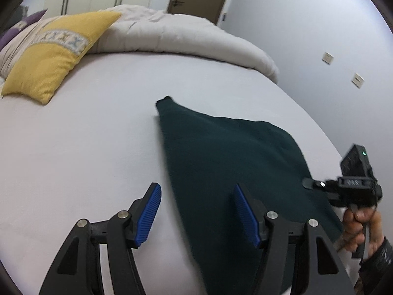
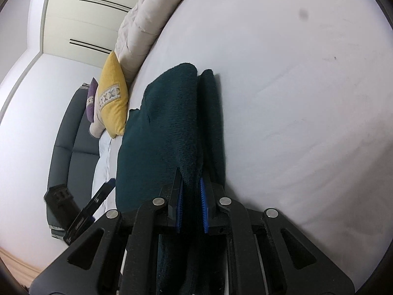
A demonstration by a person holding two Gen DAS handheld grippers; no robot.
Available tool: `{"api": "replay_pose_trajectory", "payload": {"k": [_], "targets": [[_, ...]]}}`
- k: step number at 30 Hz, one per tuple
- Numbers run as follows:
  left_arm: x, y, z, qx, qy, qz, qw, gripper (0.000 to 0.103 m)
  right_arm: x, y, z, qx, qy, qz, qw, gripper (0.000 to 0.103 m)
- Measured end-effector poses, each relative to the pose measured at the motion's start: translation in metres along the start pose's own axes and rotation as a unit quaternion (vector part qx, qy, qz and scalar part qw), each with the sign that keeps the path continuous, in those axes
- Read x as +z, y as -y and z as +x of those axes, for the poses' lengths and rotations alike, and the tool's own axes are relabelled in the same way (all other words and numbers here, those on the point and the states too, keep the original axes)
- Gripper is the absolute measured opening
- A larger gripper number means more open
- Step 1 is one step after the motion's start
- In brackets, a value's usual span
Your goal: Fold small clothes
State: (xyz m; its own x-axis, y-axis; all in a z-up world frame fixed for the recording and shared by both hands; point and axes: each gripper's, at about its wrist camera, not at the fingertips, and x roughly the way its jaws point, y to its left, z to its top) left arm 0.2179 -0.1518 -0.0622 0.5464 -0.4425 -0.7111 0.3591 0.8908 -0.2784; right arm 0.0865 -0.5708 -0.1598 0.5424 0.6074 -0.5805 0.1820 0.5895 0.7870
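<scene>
A dark green knitted garment (image 1: 228, 162) is shown spread on the white bed sheet (image 1: 86, 147), with one edge lifted by the right gripper (image 2: 191, 196), whose blue pads (image 2: 203, 204) are clamped on a fold of the fabric. The left gripper (image 1: 197, 213) is held above the garment's near edge with its jaws apart and nothing between them. A yellow cushion (image 1: 54, 54) and a rumpled duvet (image 1: 176, 36) are seen farther up the bed.

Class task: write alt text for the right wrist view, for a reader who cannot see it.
The right gripper is clamped on a fold of a dark green garment, which trails away over a pale bed sheet. A yellow cushion leans at the bed's far edge.
</scene>
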Motion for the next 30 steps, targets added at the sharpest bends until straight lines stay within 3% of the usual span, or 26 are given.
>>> {"api": "replay_pose_trajectory", "payload": {"k": [8, 13, 15, 16, 17, 18, 21, 24, 26, 28, 30], "targets": [[0.006, 0.022, 0.008, -0.028, 0.016, 0.035, 0.9988, 0.064, 0.011, -0.007, 0.004, -0.02, -0.008, -0.011, 1.0, 0.01], [0.001, 0.038, 0.042, 0.001, -0.029, 0.071, 0.9971, 0.066, 0.011, 0.004, -0.002, 0.017, -0.015, 0.017, 1.0, 0.01], [0.0, 0.037, 0.041, 0.001, -0.027, 0.075, 0.9968, 0.067, 0.011, 0.003, -0.015, 0.0, -0.009, 0.026, 1.0, 0.017], [0.0, 0.036, 0.041, 0.0, -0.028, 0.075, 0.9968, 0.067, 0.01, -0.003, -0.022, -0.026, 0.0, 0.02, 0.999, 0.028], [0.0, 0.035, 0.039, -0.001, -0.028, 0.073, 0.997, 0.067, 0.008, -0.011, -0.029, -0.049, 0.011, 0.007, 0.999, 0.028], [0.0, 0.034, 0.038, -0.003, -0.028, 0.07, 0.9971, 0.067, 0.004, -0.023, -0.037, -0.054, 0.022, -0.012, 0.998, 0.028], [-0.001, 0.033, 0.037, -0.002, -0.026, 0.069, 0.9973, 0.067, -0.012, -0.063, -0.052, 0.011, 0.022, -0.046, 0.999, 0.028], [-0.002, 0.035, 0.036, 0.006, -0.028, 0.071, 0.9971, 0.067, -0.024, -0.084, -0.042, 0.062, -0.006, -0.06, 0.996, 0.028], [-0.002, 0.034, 0.035, 0.007, -0.029, 0.07, 0.9971, 0.067, -0.029, -0.08, -0.028, 0.061, -0.025, -0.05, 0.997, 0.028], [-0.003, 0.035, 0.036, 0.008, -0.029, 0.07, 0.9971, 0.067, -0.034, -0.063, -0.007, 0.032, -0.052, -0.032, 0.998, 0.028], [-0.003, 0.036, 0.034, 0.008, -0.03, 0.07, 0.9971, 0.067, -0.043, -0.038, 0.002, 0.007, -0.059, -0.022, 0.998, 0.011]]}}
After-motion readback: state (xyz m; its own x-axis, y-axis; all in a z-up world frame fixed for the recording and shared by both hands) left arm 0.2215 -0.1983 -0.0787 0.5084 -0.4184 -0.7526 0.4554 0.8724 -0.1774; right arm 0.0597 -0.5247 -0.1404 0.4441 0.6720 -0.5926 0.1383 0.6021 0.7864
